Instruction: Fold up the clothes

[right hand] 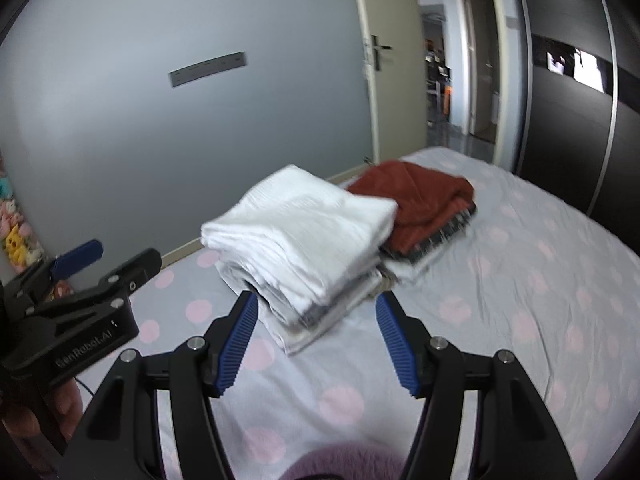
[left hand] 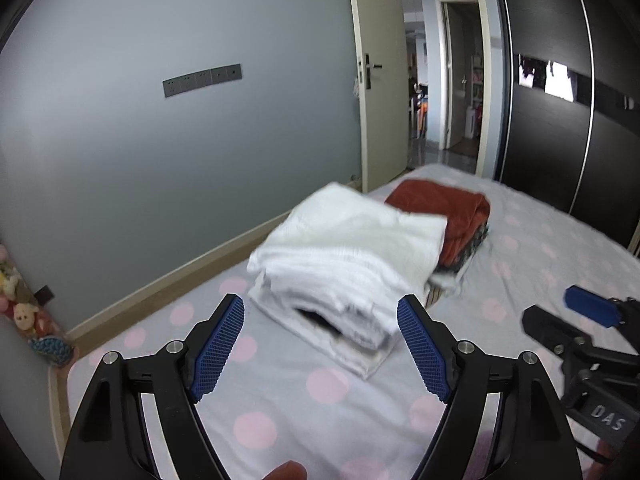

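Clothes are sitting folded on the bed [left hand: 320, 392]: a white stack [left hand: 344, 264] toward the wall-side edge, a rust-red stack [left hand: 452, 212] touching it behind. Both the left gripper [left hand: 320, 312] and the right gripper [right hand: 316, 308] are hanging above the sheet, jaws spread wide, gripping nothing. This stack looks finished; next they're needing a fresh garment, and none is showing.

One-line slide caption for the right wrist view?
Open right gripper faces a folded white garment beside a rust-red pile on the polka-dot bed; left gripper alongside.
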